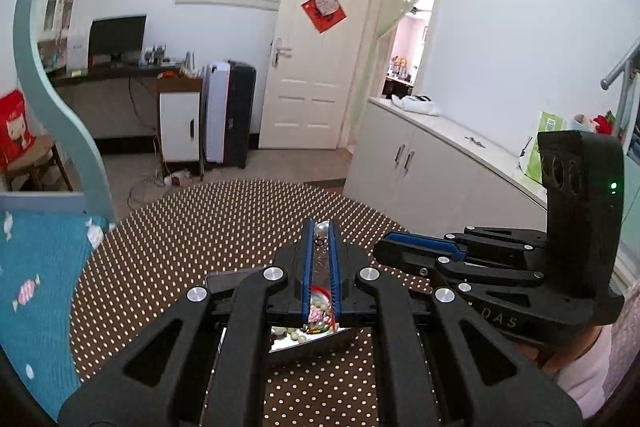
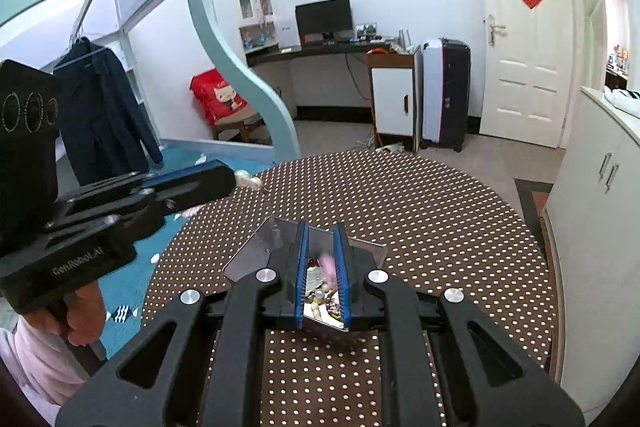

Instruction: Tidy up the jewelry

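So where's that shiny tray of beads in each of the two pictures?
Left wrist view: the tray lies low in the middle, mostly hidden behind the left gripper, on the dotted table.
Right wrist view: the tray lies low in the middle, partly behind the right gripper.
Shared landmark: the white door with the red card.

"GenRobot.AI" in pale letters on black plastic left gripper (image 2: 224, 179) body; "DAS" on black right gripper (image 1: 384, 247) body.

grippers (image 1: 323, 227): 2 | tray (image 2: 248, 251): 1 | table (image 2: 440, 211): 1 | suitcases (image 2: 454, 91): 2
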`<state>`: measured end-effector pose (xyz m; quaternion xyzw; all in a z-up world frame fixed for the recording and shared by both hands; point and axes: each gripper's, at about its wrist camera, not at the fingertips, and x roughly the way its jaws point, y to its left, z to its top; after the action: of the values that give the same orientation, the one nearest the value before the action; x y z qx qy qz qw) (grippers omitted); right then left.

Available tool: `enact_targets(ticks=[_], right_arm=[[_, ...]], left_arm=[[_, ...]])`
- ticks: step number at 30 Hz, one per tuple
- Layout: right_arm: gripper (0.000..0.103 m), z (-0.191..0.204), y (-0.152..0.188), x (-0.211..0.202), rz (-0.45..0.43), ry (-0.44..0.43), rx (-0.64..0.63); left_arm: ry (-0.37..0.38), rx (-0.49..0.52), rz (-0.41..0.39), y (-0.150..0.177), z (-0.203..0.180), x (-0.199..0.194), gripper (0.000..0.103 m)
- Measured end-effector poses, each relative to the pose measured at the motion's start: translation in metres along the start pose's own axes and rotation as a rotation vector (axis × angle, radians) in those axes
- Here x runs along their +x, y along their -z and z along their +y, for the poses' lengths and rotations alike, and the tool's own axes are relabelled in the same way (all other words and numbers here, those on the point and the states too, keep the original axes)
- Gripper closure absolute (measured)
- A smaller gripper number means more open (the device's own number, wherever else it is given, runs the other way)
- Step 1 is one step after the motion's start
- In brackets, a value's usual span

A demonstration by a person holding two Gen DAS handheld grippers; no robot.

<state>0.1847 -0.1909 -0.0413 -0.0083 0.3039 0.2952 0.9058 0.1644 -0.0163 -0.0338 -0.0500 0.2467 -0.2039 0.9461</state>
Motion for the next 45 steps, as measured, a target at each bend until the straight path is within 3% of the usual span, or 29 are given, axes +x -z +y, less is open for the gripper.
enact_targets(ticks=[8, 10, 11, 12, 14, 15, 16, 23, 25, 35, 41, 45], right_arm=[[0.09, -0.004, 0.007, 0.034, 0.085, 0.001, 0.016], [0.072, -0.008, 0.007, 0.036, 0.094, 0.014, 0.037], [0.053, -0.011, 0.007, 0.036, 0.091, 0.031, 0.049], [0.044, -0.012, 0.006, 0.035, 0.087, 0.049, 0.055], [0.042, -0.016, 0.007, 0.035, 0.09, 0.063, 0.065], [0.039, -0.017, 0.007, 0.035, 0.094, 0.067, 0.067], [0.038, -0.018, 0.007, 0.035, 0.096, 0.075, 0.068], [0.033, -0.016, 0.011, 0.029, 0.101, 0.084, 0.074], [0.03, -0.016, 0.013, 0.025, 0.096, 0.087, 0.069], [0.009, -0.003, 0.017, -0.015, 0.021, 0.167, 0.081], [0.008, 0.008, 0.02, -0.044, -0.026, 0.262, 0.094], [0.007, 0.023, 0.021, -0.068, -0.093, 0.299, 0.078]], left_arm=[[-0.011, -0.092, 0.1, 0.023, 0.035, 0.039, 0.096], [-0.009, -0.101, 0.13, 0.026, 0.04, 0.047, 0.096], [-0.018, -0.106, 0.137, 0.028, 0.042, 0.05, 0.095], [-0.027, -0.107, 0.143, 0.03, 0.043, 0.051, 0.095], [-0.043, -0.102, 0.156, 0.033, 0.043, 0.055, 0.087], [-0.059, -0.102, 0.163, 0.034, 0.042, 0.056, 0.076], [-0.071, -0.103, 0.169, 0.036, 0.043, 0.057, 0.072], [-0.118, -0.098, 0.197, 0.04, 0.044, 0.057, 0.067], [-0.139, -0.083, 0.196, 0.043, 0.042, 0.052, 0.052], [-0.214, -0.041, 0.159, 0.045, 0.019, 0.015, 0.04], [-0.265, -0.003, 0.109, 0.04, -0.003, -0.02, 0.023], [-0.301, 0.022, 0.06, 0.034, -0.018, -0.042, 0.021]])
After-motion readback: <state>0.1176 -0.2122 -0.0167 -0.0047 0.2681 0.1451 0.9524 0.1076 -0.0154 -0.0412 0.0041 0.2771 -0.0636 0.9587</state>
